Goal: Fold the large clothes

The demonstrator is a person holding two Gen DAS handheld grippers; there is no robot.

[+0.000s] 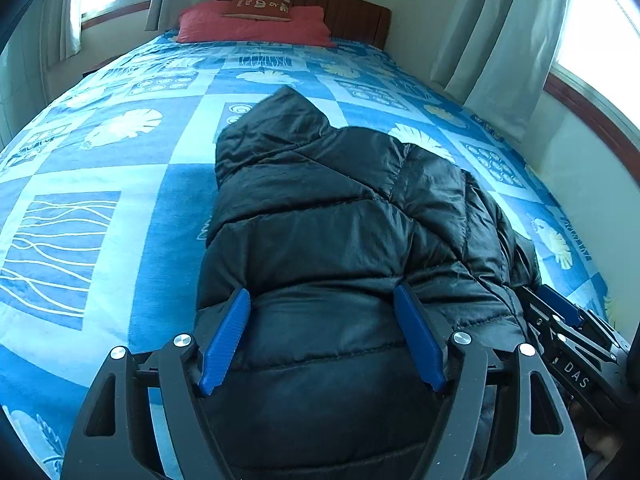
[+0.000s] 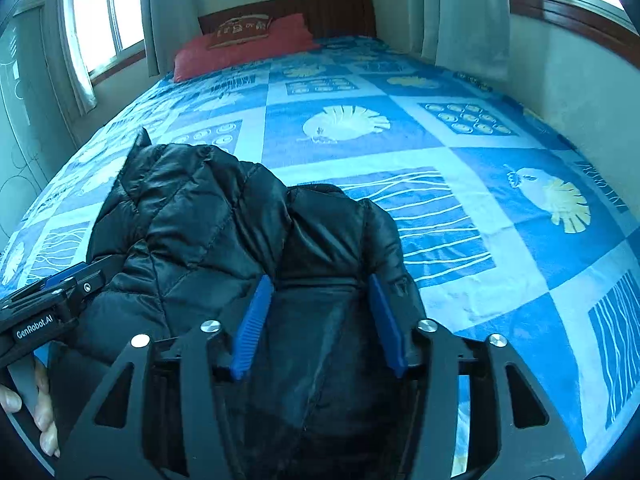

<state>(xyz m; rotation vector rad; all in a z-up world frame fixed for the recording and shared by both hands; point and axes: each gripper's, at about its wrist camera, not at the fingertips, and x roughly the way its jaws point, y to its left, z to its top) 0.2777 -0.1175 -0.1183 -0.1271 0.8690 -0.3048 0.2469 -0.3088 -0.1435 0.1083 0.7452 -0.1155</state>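
A black hooded puffer jacket lies on the bed, hood pointing toward the headboard; it also shows in the right wrist view. My left gripper is open, its blue fingers straddling the jacket's near hem. My right gripper is open too, its blue fingers on either side of a folded-in part of the jacket near the right edge. Each gripper shows at the edge of the other's view: the right one, the left one.
The bed has a blue and white patterned cover with red pillows at a wooden headboard. Windows with curtains stand on both sides, and a wall runs close along the right.
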